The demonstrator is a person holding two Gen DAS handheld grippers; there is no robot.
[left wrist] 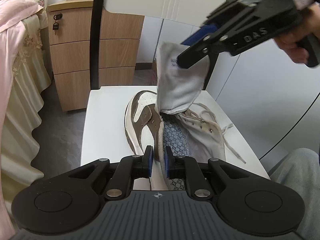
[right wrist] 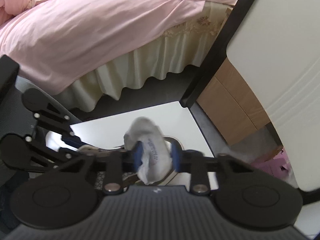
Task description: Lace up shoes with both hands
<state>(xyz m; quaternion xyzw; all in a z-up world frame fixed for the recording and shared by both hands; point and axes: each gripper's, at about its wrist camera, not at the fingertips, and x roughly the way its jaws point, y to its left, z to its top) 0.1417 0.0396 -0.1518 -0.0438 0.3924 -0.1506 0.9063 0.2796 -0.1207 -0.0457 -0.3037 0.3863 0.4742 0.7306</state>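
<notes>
Brown and white leather made up the shoe (left wrist: 140, 120), which lay on a white chair seat (left wrist: 104, 124) just ahead of the left gripper (left wrist: 158, 158). That gripper was clenched on the collar edge of the shoe at the heel; the heel itself was hidden beneath the gripper body. A patterned insole (left wrist: 176, 140) was exposed between the spread sides.

Above and beyond the left gripper, the grey tongue (left wrist: 180, 84) was pulled upright by the right gripper (left wrist: 181, 61), which was seen gripping it near the top. In the right wrist view the tongue (right wrist: 154, 150) was squeezed between the blue pads (right wrist: 138, 156), bunched and blurred; printing on its label could not be read. A hand (left wrist: 296, 46) on the right gripper's handle was cut off by the frame edge.

A lace (left wrist: 226, 138) was seen lying loose to the right of the shoe, trailing across the seat; how far it was threaded through the eyelets could not be made out, since the tongue and folded upper covered much of that side. The toe was partly hidden behind the raised tongue.

A grey trouser leg (left wrist: 296, 176) was cut off at the right. Left of the left gripper a pink bedspread (left wrist: 12, 20) and a wooden drawer unit (left wrist: 76, 56) were seen, a key (left wrist: 55, 26) hanging in its lock.
</notes>
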